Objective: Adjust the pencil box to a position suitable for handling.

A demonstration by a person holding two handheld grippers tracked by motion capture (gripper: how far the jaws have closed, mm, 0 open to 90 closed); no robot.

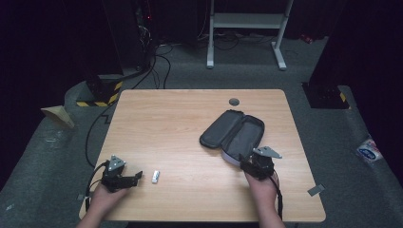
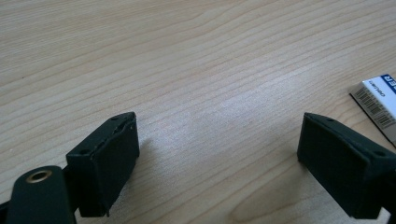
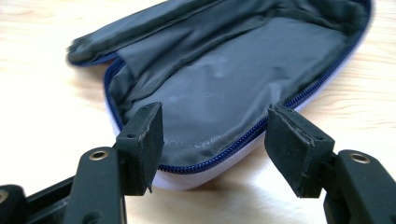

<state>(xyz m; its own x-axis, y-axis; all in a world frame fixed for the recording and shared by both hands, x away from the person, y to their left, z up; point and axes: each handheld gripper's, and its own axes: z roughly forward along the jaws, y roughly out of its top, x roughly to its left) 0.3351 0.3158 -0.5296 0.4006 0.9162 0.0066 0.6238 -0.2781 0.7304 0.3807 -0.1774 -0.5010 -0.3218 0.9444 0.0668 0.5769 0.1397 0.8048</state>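
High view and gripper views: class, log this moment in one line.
left gripper: open, beside eraser | right gripper: open at pencil case rim | case: unzipped, flat on table

Lab or studio: dark curtained surround, grey carpet (image 1: 57,156), cables (image 1: 159,61) at 11 o'clock, hazard-striped base (image 1: 102,95), wooden counter (image 1: 190,118).

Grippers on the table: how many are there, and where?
2. The left gripper is near the table's front-left, beside a small eraser; the right gripper is at the open pencil case's near end.
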